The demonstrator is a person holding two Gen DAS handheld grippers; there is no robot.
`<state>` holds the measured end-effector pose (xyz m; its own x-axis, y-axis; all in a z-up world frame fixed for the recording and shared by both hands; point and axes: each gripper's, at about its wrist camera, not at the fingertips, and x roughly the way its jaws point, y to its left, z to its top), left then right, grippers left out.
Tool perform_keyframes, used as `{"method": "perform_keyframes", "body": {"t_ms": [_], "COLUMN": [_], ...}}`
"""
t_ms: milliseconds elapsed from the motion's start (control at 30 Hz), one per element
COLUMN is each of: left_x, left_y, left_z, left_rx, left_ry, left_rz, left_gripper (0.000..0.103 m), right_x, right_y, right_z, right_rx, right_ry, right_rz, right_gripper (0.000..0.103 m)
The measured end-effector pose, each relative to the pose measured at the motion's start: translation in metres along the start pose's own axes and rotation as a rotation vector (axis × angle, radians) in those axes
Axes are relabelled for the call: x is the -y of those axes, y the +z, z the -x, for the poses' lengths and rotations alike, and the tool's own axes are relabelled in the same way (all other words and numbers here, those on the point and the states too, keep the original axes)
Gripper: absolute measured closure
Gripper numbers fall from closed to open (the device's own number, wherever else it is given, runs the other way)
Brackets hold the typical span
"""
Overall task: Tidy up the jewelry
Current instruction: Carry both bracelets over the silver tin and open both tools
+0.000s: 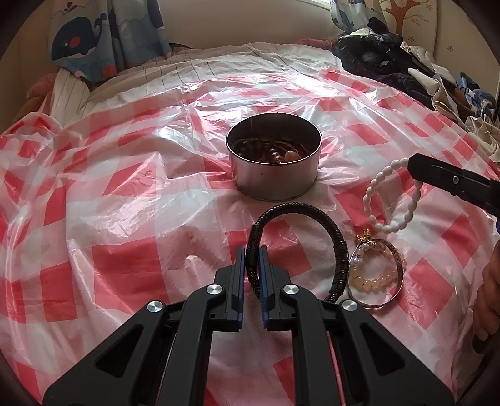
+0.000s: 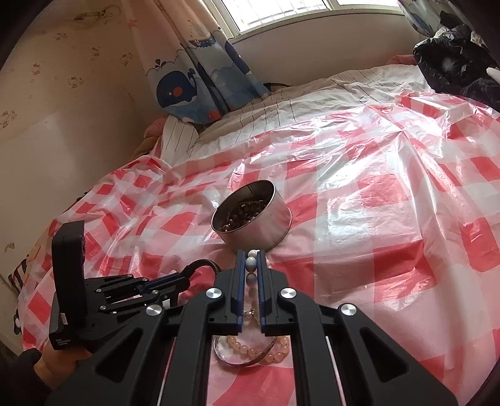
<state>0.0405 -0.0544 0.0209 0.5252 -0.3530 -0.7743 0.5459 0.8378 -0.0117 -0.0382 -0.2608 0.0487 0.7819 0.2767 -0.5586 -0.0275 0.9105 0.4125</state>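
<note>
A round metal tin [image 1: 274, 159] holding several bracelets stands on the red-and-white checked plastic sheet [image 1: 125, 193]; it also shows in the right wrist view [image 2: 253, 215]. My left gripper [image 1: 252, 250] is shut on a black braided bracelet [image 1: 312, 218], held upright just before the tin. My right gripper [image 2: 252, 253] is shut on a white bead bracelet [image 2: 251, 264], which hangs from it at the right of the left wrist view [image 1: 390, 200]. A pink bead bracelet [image 1: 372, 282] and a thin metal bangle [image 1: 397, 281] lie on the sheet below it.
The sheet covers a bed with a striped cover [image 1: 200, 67]. Dark clothes [image 1: 384, 59] are piled at the far right. A whale-print curtain [image 2: 193, 84] hangs at the far left under a window [image 2: 281, 12].
</note>
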Motion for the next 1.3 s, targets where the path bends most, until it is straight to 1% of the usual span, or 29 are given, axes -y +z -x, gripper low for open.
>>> {"method": "perform_keyframes", "body": {"t_ms": [233, 333, 500, 600, 700, 967, 1067, 1133, 1233, 1300], "left_x": [-0.005, -0.005, -0.007, -0.01, -0.012, -0.009, -0.007, -0.004, -0.005, -0.011], "left_y": [0.007, 0.009, 0.013, 0.021, 0.032, 0.078, 0.095, 0.105, 0.111, 0.112], "left_z": [0.015, 0.019, 0.024, 0.026, 0.025, 0.003, -0.007, -0.023, -0.046, -0.053], "left_rx": [0.039, 0.047, 0.057, 0.067, 0.076, 0.087, 0.085, 0.05, 0.001, -0.004], "left_ry": [-0.044, -0.042, -0.05, -0.04, -0.038, -0.044, -0.047, -0.06, -0.077, -0.069], "left_rz": [0.04, 0.042, 0.051, 0.052, 0.056, 0.05, 0.043, 0.031, 0.028, 0.041], "left_gripper": [0.096, 0.096, 0.096, 0.096, 0.096, 0.096, 0.096, 0.095, 0.094, 0.094], "right_x": [-0.005, -0.006, -0.005, -0.005, -0.008, -0.011, -0.011, -0.014, -0.022, -0.025], "right_y": [0.005, 0.007, 0.009, 0.012, 0.018, 0.038, 0.048, 0.059, 0.074, 0.082], "right_z": [0.009, 0.013, 0.012, 0.01, 0.008, 0.006, -0.001, -0.008, -0.02, -0.03], "right_rx": [0.042, 0.061, 0.058, 0.054, 0.052, 0.066, 0.066, 0.068, 0.07, 0.063], "right_ry": [0.036, 0.053, 0.082, 0.106, 0.111, 0.119, 0.126, 0.131, 0.132, 0.134], "right_rz": [0.005, 0.001, -0.02, -0.035, -0.026, -0.005, 0.002, 0.02, 0.056, 0.074], "right_gripper": [0.095, 0.095, 0.095, 0.095, 0.095, 0.095, 0.095, 0.095, 0.095, 0.095]}}
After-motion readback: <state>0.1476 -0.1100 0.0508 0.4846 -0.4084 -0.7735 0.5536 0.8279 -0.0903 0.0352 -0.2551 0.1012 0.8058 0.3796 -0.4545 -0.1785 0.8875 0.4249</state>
